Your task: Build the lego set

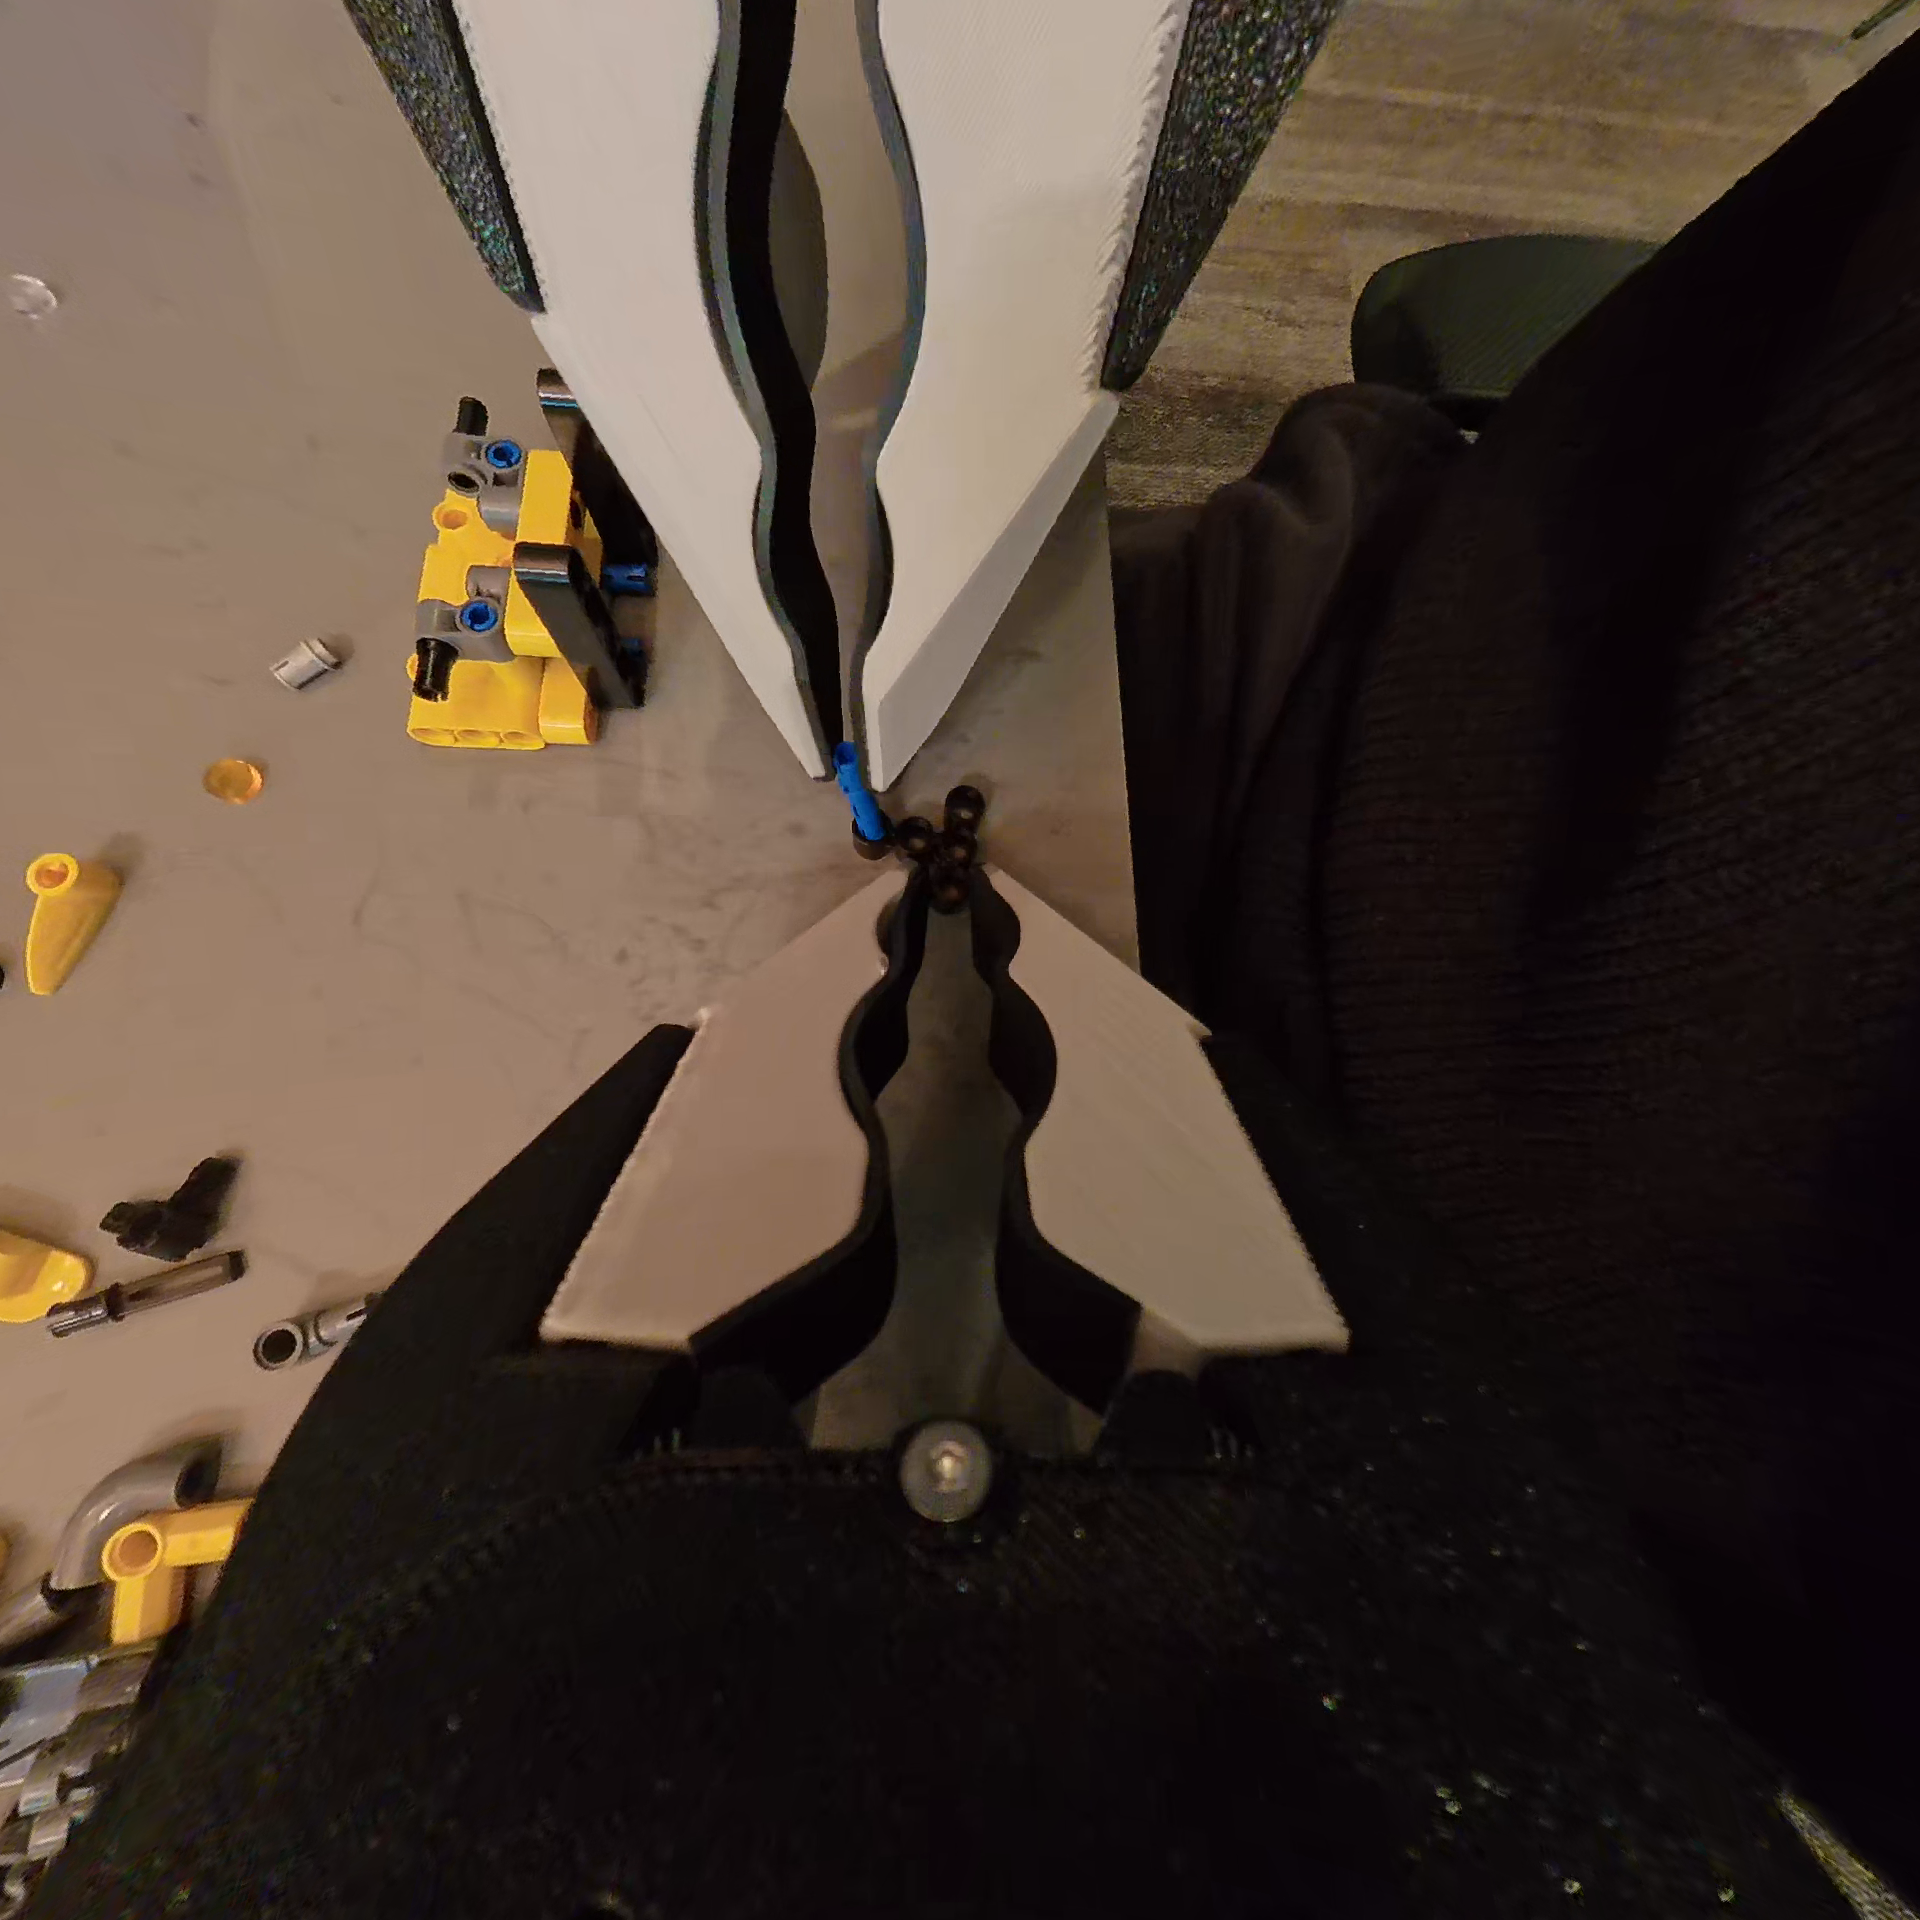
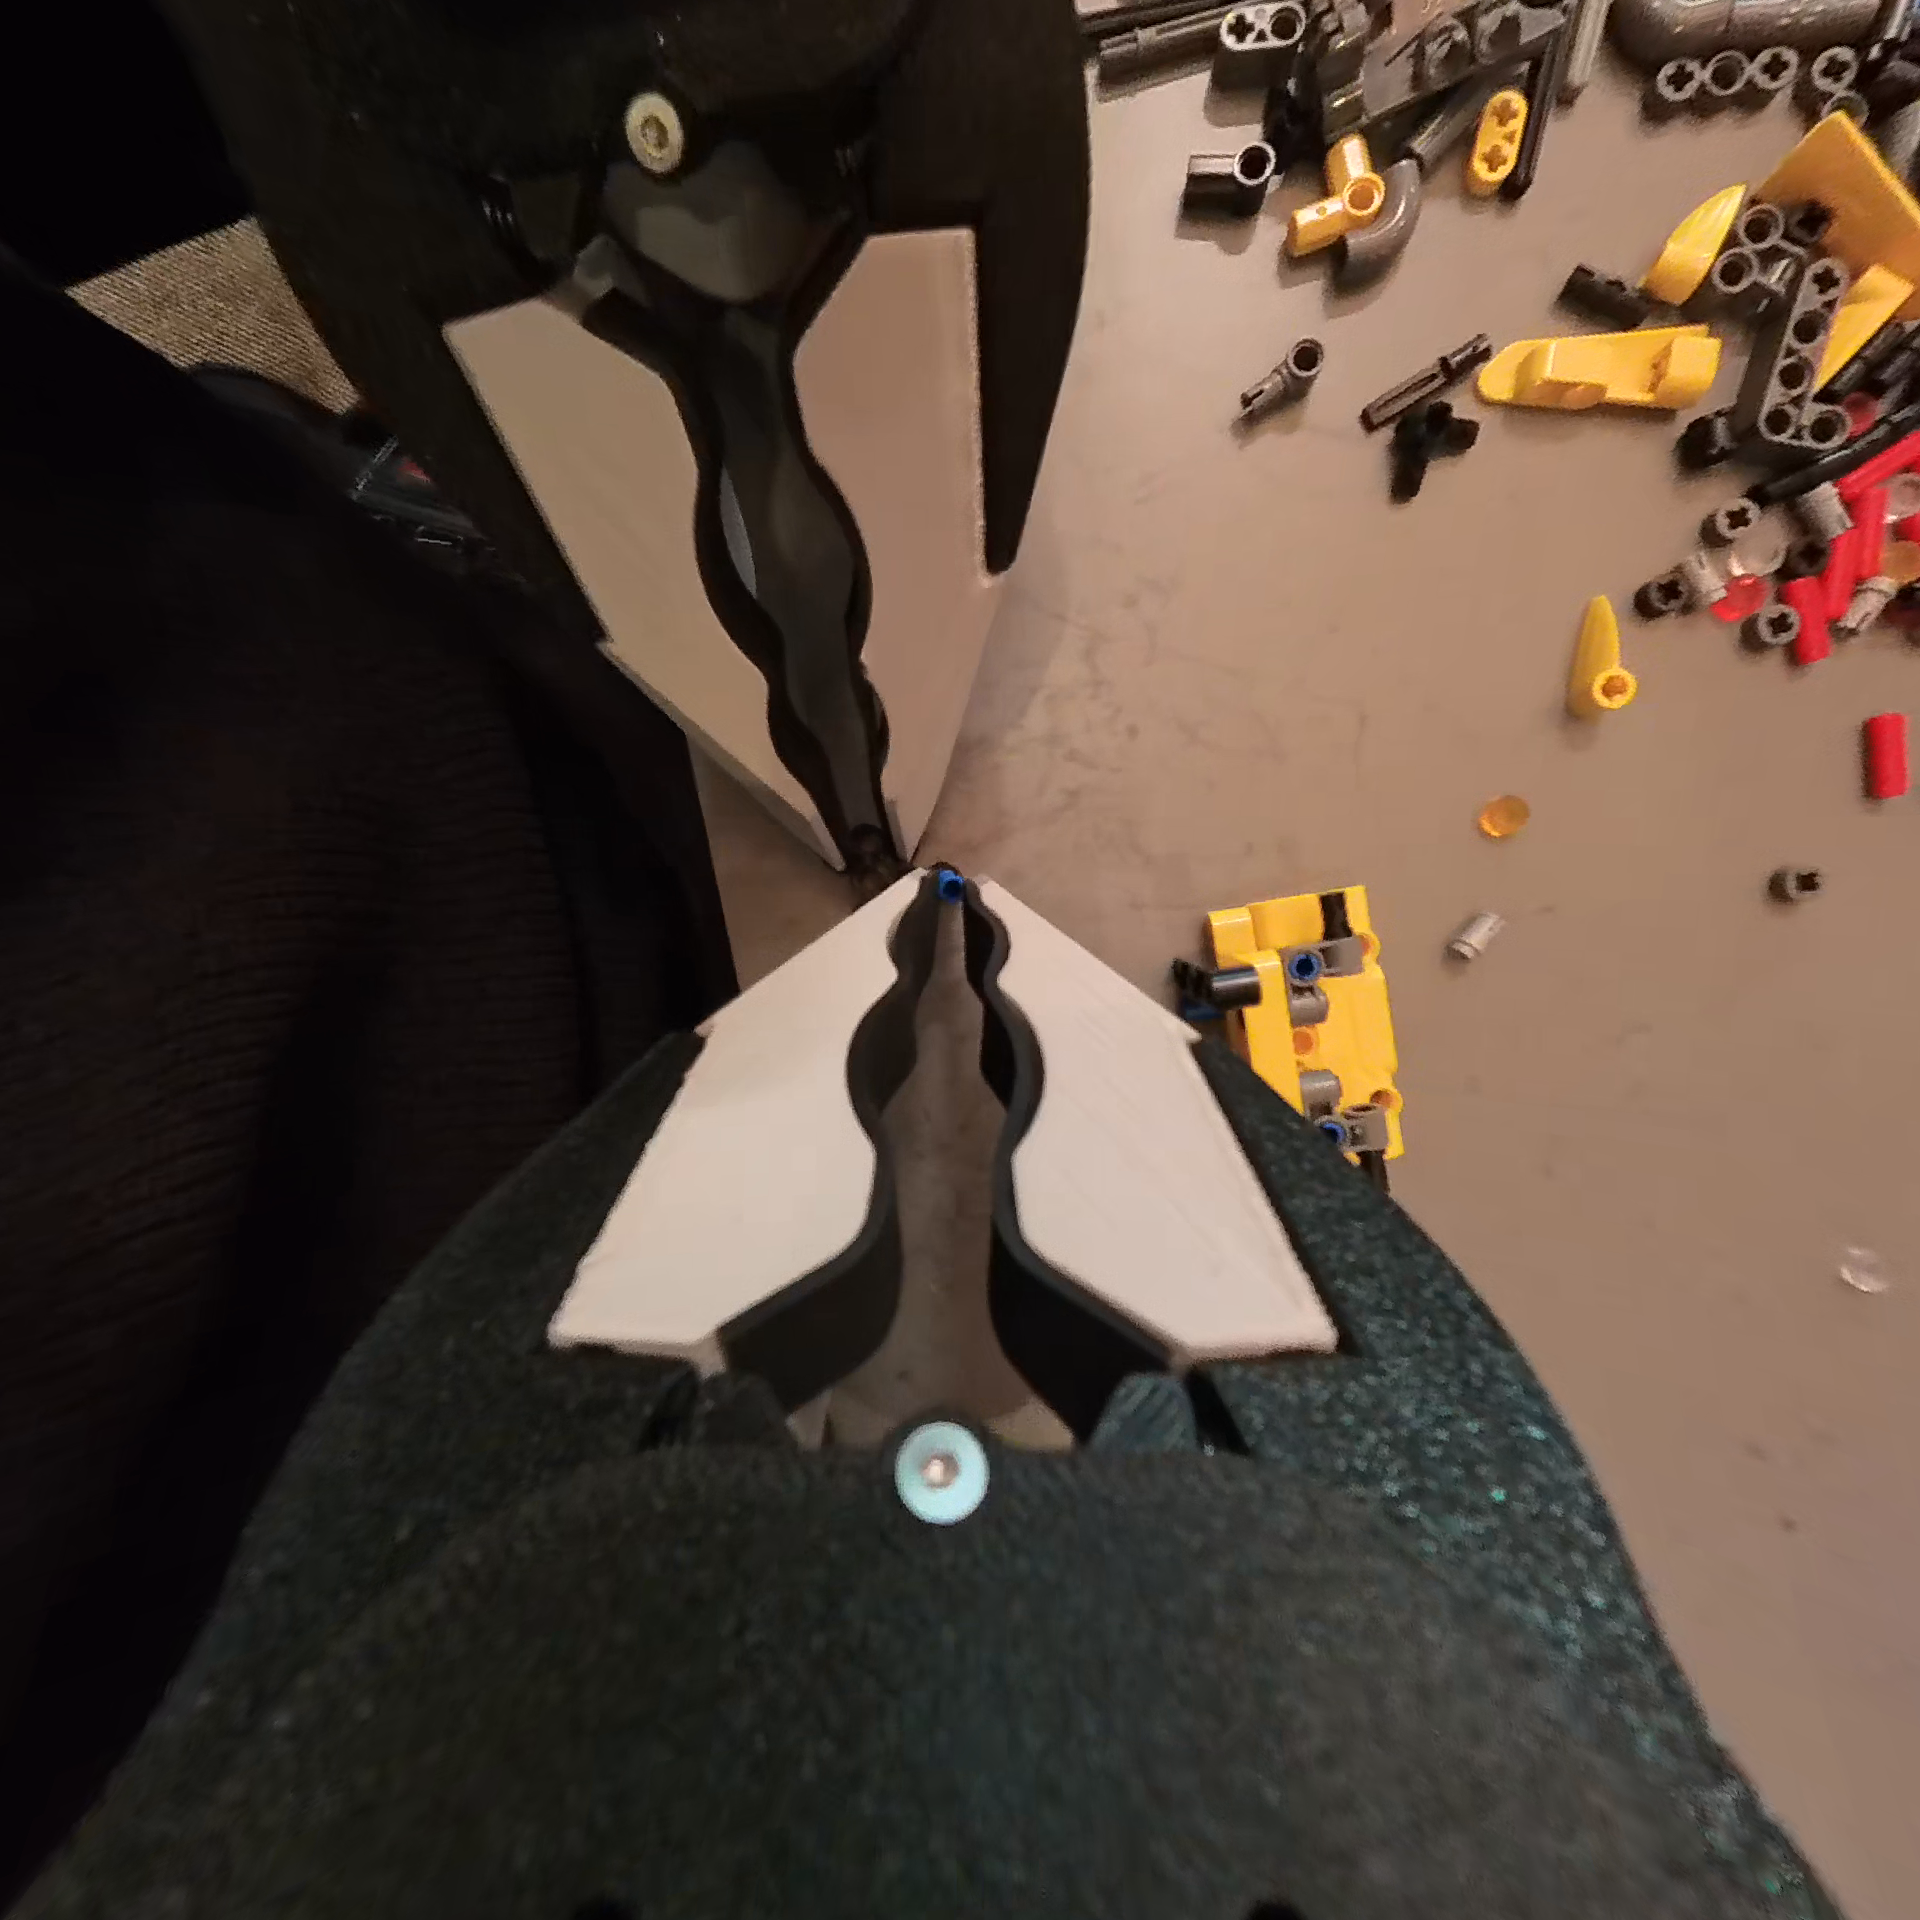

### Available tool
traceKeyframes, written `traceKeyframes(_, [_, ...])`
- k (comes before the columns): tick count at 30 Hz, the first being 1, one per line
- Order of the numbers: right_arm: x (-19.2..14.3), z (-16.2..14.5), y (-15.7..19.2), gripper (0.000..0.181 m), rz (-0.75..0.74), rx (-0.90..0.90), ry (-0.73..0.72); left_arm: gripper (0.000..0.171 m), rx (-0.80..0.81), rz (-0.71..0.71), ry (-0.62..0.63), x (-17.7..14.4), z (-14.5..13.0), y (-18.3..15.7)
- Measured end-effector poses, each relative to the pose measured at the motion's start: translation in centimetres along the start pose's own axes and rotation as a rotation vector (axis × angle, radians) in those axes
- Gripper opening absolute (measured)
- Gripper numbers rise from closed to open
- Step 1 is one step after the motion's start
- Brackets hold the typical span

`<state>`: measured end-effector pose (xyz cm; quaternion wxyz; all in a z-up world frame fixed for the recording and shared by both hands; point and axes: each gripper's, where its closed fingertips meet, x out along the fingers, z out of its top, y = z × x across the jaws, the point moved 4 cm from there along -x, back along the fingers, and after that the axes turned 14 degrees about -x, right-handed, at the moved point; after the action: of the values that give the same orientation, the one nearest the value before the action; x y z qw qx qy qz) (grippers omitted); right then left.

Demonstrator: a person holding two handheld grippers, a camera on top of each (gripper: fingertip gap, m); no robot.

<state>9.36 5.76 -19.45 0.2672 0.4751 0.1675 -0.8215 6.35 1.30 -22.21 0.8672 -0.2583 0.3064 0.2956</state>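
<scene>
Left gripper [image 1: 943,896] pinching black connector [image 1: 940,844], right gripper [image 2: 948,883] blue pin [image 1: 858,795]

yellow block assembly [image 1: 509,603] w/ grey and blue connectors sits on the grey table [image 1: 416,935]. small grey bush [image 1: 307,662] just left of it, orange round stud [image 1: 233,779] nearby. pile of loose yellow, red, grey pieces [image 2: 1787,343] far right in right wrist view.

Both grippers [image 1: 940,899] [image 2: 943,883] clamped, tip-to-tip
</scene>
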Motion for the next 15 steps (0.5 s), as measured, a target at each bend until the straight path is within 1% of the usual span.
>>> traceKeyframes(6, [-0.03,-0.04,0.12,0.003,-0.032,-0.035,0.049,0.007,0.002,0.004,-0.001,0.0,-0.01,0.02])
traceKeyframes(15, [0.71,0.36,0.63,0.003,-0.093,-0.149,0.11,0.007,0.004,0.013,-0.002,0.01,-0.01,0.08])
